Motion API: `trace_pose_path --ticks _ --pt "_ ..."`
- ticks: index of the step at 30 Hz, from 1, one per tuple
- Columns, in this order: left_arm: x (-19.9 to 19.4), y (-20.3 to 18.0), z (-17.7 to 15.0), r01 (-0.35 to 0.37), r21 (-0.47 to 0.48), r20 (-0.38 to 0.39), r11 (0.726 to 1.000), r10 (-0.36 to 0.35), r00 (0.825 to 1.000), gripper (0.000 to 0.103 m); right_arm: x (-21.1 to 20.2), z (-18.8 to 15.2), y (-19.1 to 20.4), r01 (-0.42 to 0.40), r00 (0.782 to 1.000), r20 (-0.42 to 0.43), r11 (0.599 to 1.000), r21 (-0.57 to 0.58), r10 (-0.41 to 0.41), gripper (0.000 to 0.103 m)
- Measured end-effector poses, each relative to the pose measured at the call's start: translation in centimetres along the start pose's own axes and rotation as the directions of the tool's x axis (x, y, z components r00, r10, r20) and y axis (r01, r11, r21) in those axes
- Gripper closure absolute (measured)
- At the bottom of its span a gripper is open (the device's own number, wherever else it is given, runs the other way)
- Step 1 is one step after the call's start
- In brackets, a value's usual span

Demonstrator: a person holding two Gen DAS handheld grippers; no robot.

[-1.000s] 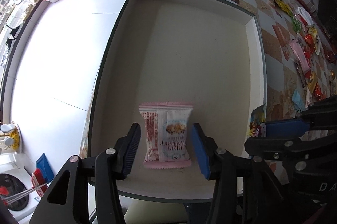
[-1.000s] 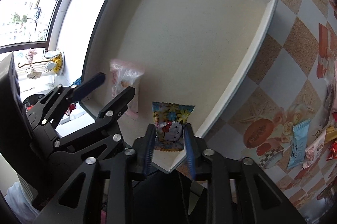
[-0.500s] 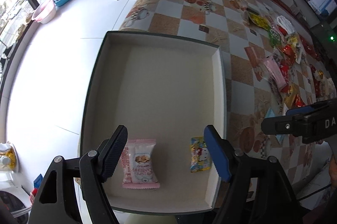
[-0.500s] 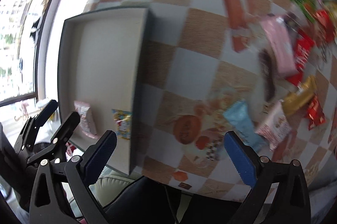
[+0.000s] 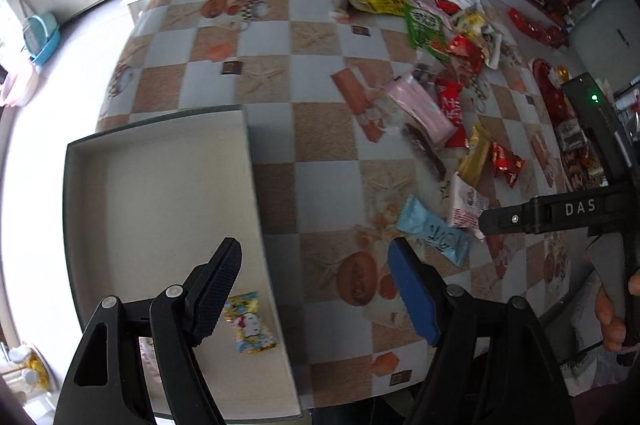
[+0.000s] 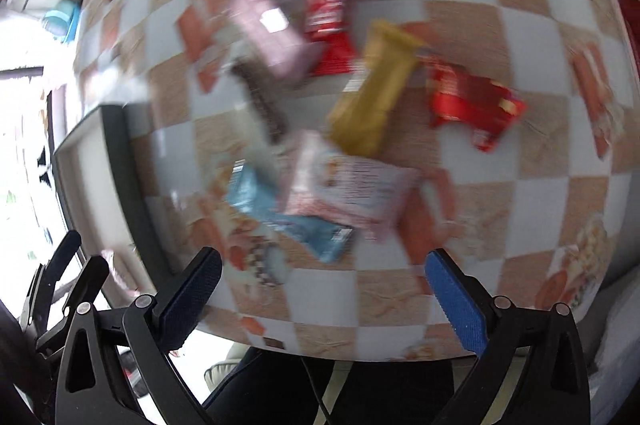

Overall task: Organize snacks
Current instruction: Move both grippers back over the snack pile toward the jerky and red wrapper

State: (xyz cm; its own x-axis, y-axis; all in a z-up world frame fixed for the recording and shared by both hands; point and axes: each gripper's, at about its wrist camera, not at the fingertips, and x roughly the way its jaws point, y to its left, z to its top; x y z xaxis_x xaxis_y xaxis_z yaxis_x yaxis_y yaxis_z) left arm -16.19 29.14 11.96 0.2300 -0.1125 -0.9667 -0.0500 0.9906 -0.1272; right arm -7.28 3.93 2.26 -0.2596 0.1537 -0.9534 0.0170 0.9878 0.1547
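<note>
Reaching out for the next snack looks to be the step in hand: both claws gape wide and carry nothing. The left gripper (image 5: pixel 314 289) hangs over the right wall of the tray (image 5: pixel 256 209), where a yellow cartoon packet (image 5: pixel 250 323) lies in the near corner. The right gripper (image 6: pixel 322 289) hovers above the loose pile on the checked tablecloth (image 6: pixel 520 193), though its view is badly blurred. Nearest its fingers lie a light blue packet (image 6: pixel 280 213) and a pink-and-white packet (image 6: pixel 352 193), touching each other. The next move probably calls for lowering onto one packet alone, jaws astride its short side, without dragging the neighbour
</note>
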Motion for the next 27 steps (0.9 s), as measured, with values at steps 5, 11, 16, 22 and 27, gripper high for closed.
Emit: trace_pose_path --ticks 5,11,16,22,27 --pt "1.3 -2.6 1.0 0.001 0.030 -0.032 1.000 0.000 1.000 0.024 -0.8 0.1 -3.9 -0.021 1.000 0.006 0.998 0.064 0.020 0.001" --pt "3.0 -4.7 1.6 -0.023 0.051 -0.072 0.998 0.026 0.997 0.024 -1.0 0.0 -7.9 -0.030 1.000 0.013 0.987 0.155 0.028 0.001" --pt "4.4 -5.1 2.3 -0.052 0.035 -0.117 0.998 0.056 0.992 0.024 -0.9 0.0 -10.7 -0.035 0.999 0.014 0.976 0.214 0.032 0.001" --pt "5.1 -5.2 3.9 -0.075 0.018 -0.111 0.997 0.076 0.991 0.024 -0.6 0.2 -12.7 -0.082 0.997 0.013 0.966 0.245 0.082 0.001" --pt "6.6 -6.1 5.6 -0.061 0.006 -0.129 0.998 0.061 0.990 0.024 -0.1 0.1 -13.2 -0.097 0.995 -0.003 0.965 0.244 0.101 0.001"
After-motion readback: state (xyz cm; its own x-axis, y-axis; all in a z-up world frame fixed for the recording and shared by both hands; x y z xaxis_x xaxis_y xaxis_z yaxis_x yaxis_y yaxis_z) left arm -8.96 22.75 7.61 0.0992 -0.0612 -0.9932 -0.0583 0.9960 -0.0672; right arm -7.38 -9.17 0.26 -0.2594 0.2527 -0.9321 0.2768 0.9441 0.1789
